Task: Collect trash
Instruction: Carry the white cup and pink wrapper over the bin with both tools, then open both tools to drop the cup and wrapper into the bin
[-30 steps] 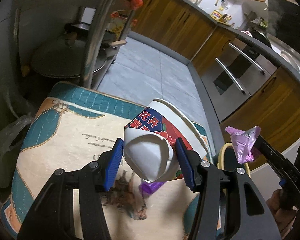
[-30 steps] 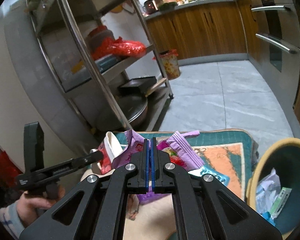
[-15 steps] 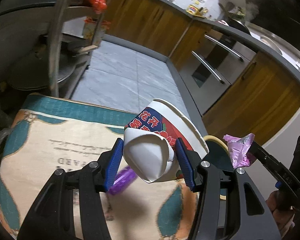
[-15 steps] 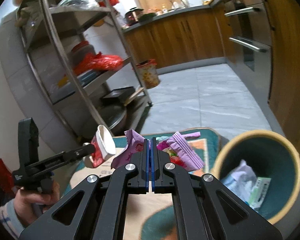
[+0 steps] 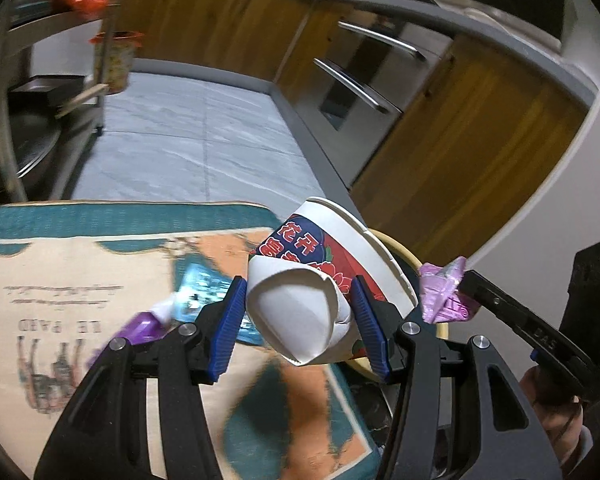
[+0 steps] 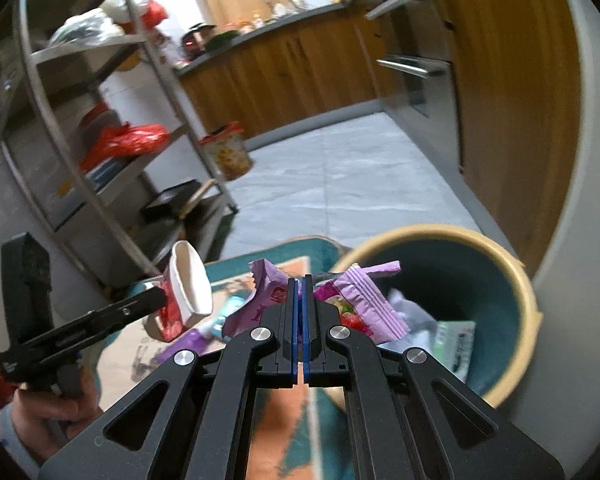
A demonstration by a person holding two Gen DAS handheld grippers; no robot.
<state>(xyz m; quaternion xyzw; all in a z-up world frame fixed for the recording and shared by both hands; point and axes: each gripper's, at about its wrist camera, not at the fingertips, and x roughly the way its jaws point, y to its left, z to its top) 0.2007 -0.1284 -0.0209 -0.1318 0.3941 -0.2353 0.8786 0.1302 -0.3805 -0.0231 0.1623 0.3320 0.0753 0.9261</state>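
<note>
My left gripper (image 5: 298, 292) is shut on a crushed red-and-white paper cup (image 5: 300, 312) and holds it above the mat, beside the bin. The cup also shows in the right wrist view (image 6: 186, 292). My right gripper (image 6: 300, 280) is shut on a purple snack wrapper (image 6: 356, 304) and holds it at the near rim of the teal bin with a cream rim (image 6: 516, 280). The wrapper shows in the left wrist view (image 5: 444, 296), over the bin rim (image 5: 400, 248). Paper trash (image 6: 452, 336) lies inside the bin.
A patterned mat (image 5: 80, 280) lies on the floor with a purple wrapper (image 5: 140, 326) and a blue packet (image 5: 200, 284) on it. A metal shelf rack (image 6: 112, 152) stands to the left. Wooden cabinets (image 5: 460, 128) run along the right, beyond grey floor tiles (image 5: 188, 140).
Both grippers have moved to the right toward the bin, each with its load. The bin now fills more of the right wrist view, and the wrapper is over its rim.
</note>
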